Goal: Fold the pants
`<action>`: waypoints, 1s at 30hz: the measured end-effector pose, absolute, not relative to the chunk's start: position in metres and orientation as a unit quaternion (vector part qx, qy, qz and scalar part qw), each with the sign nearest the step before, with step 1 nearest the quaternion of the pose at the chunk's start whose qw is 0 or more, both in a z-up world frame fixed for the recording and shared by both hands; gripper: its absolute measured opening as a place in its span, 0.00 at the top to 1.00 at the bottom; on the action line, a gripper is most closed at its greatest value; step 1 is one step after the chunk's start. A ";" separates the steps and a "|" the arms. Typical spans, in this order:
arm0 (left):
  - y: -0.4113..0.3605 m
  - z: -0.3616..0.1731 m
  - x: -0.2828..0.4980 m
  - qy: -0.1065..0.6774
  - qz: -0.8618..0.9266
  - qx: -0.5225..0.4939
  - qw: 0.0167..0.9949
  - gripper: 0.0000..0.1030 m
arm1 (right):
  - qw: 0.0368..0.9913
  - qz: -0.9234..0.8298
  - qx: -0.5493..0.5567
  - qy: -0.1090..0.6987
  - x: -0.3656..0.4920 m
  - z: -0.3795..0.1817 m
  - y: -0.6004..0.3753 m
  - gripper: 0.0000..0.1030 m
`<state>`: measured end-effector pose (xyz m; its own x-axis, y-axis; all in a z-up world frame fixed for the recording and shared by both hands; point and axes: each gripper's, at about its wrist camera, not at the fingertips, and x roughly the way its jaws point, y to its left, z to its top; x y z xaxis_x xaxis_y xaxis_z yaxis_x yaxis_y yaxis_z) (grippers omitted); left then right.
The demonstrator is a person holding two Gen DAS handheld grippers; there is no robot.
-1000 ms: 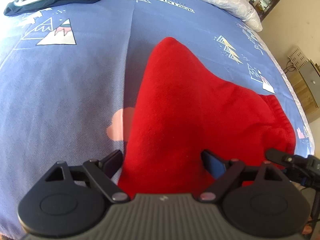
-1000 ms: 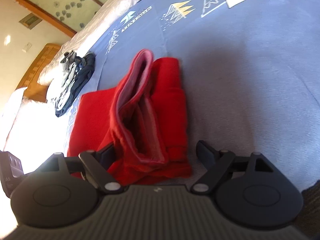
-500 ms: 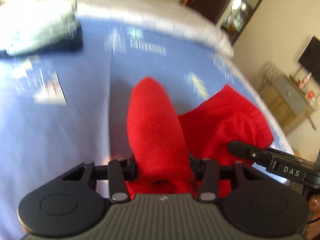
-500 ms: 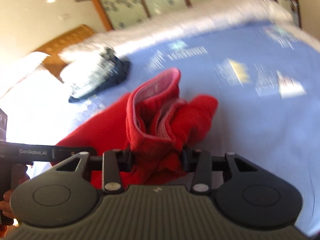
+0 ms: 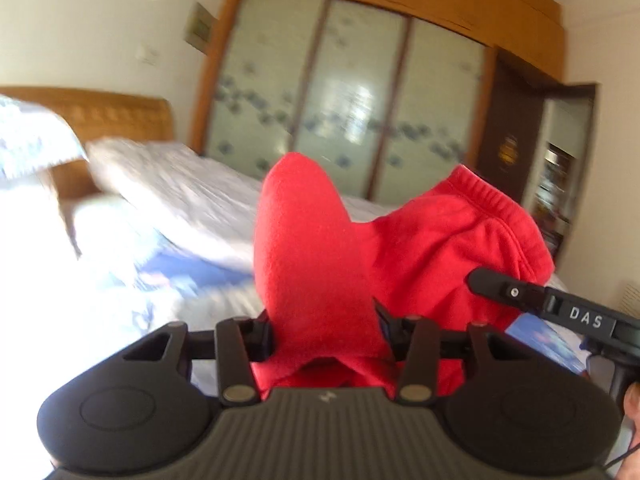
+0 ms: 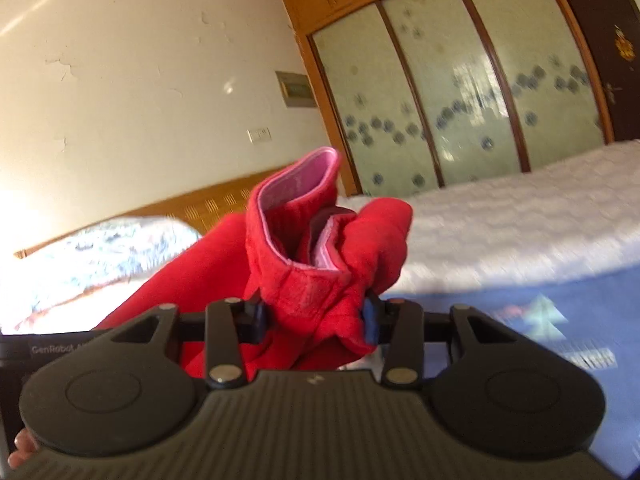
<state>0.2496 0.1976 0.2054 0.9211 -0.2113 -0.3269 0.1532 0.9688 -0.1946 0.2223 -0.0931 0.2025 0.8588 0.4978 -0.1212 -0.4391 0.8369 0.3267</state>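
Both claws are clamped on the soft red fleece pants point(image 5: 320, 264), which are raised clear of the bed with the blue printed cover point(image 6: 560, 320) rather than lying on it. The left claw point(image 5: 324, 334) has its fingers pressed in on a thick rounded fold of the fabric that stands up above the bed, and the right claw point(image 6: 316, 316) pinches a bunched edge where the pale pink lining point(image 6: 296, 192) of a ribbed cuff or waistband shows. Holding the garment at two separate spots above the bed probably lets it hang and straighten, so it can be laid down flat or doubled over. In the left view the elastic band point(image 5: 492, 196) sits beside the right claw's black finger point(image 5: 512, 292). No box, basket or other container is in view.
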 end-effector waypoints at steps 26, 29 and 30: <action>0.203 0.063 0.121 0.341 0.053 -0.120 0.931 0.30 | 0.900 0.210 0.156 0.350 0.148 0.031 -0.097 0.10; 0.172 0.052 0.075 0.370 0.042 -0.093 0.923 0.29 | 0.895 0.207 0.137 0.370 0.103 0.021 -0.088 0.10; 0.163 0.052 0.065 0.378 0.037 -0.087 0.921 0.29 | 0.893 0.207 0.136 0.375 0.095 0.020 -0.085 0.10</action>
<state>0.0652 0.1633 0.0519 0.7115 0.0020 -0.7027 -0.1341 0.9820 -0.1330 0.0950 -0.0848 0.0203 0.6330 0.4712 -0.6142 -0.2673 0.8777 0.3978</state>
